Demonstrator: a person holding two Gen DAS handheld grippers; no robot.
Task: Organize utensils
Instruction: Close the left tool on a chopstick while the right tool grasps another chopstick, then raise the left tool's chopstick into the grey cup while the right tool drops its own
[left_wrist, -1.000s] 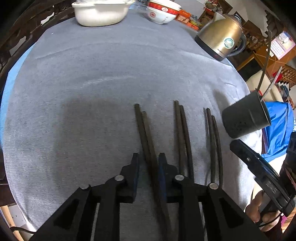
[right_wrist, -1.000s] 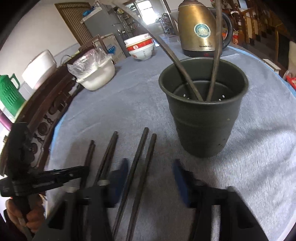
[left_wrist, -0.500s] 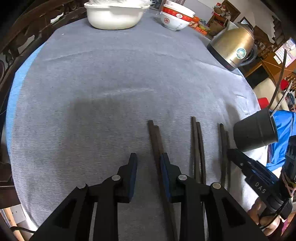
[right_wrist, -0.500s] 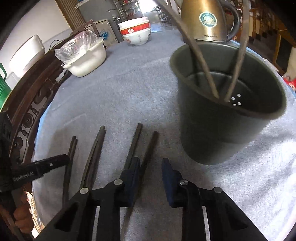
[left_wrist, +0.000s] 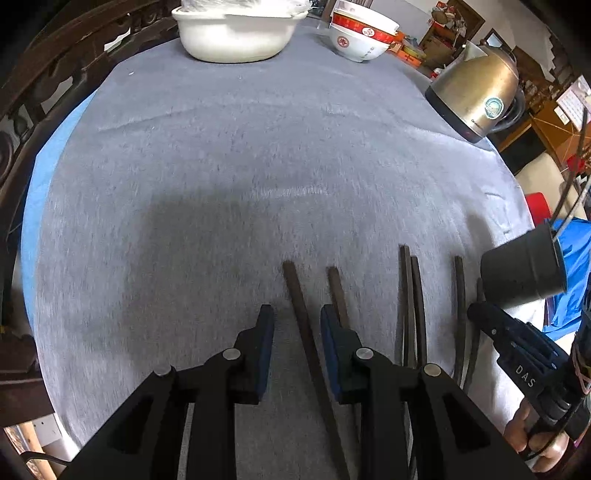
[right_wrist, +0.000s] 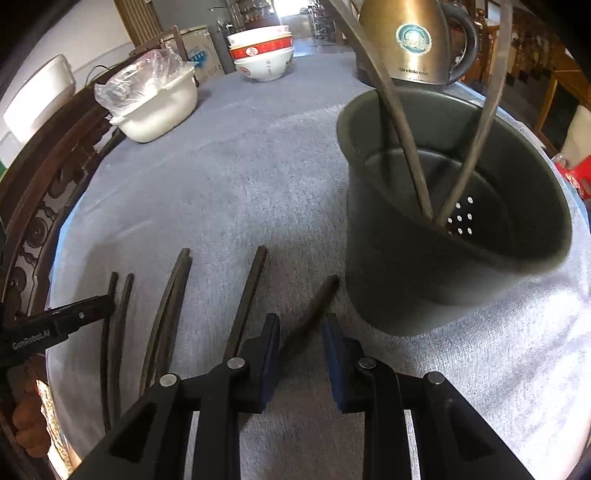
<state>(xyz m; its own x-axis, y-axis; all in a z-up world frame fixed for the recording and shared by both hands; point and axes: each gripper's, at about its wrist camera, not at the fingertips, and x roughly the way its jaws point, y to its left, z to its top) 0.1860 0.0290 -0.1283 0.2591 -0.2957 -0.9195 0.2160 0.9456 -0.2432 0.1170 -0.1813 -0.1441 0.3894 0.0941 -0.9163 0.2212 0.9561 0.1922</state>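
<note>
On the round tabletop (left_wrist: 229, 155) covered in grey cloth, dark wooden chopsticks lie in a row along the near edge, and a dark perforated plastic utensil cup (right_wrist: 454, 229) stands at the right end of that row with two chopsticks already leaning inside it.

The left gripper (left_wrist: 297, 334) points steeply down with its blue-padded fingers (left_wrist: 266, 332) narrowly spread on either side of one dark chopstick (left_wrist: 301, 314); a gap shows on both sides of the stick, so nothing is pinched. Its partner (left_wrist: 337, 291) lies just outside the right finger. The right gripper (right_wrist: 301, 341) likewise straddles a single dark chopstick (right_wrist: 314, 306) that lies askew, its far tip close to the cup's base; its fingers are narrowly spread too and do not appear to press on the stick.

The main risk is that each gripper catches only one stick of a pair, leaving the other behind. Thin round sticks lying flat on soft cloth may roll or pivot out as the fingers close, or the cloth may bunch between the pads. The slanted stick beside the cup could swing and knock the cup, which looks light enough to tip. The two grippers also work near each other and could collide.
</note>
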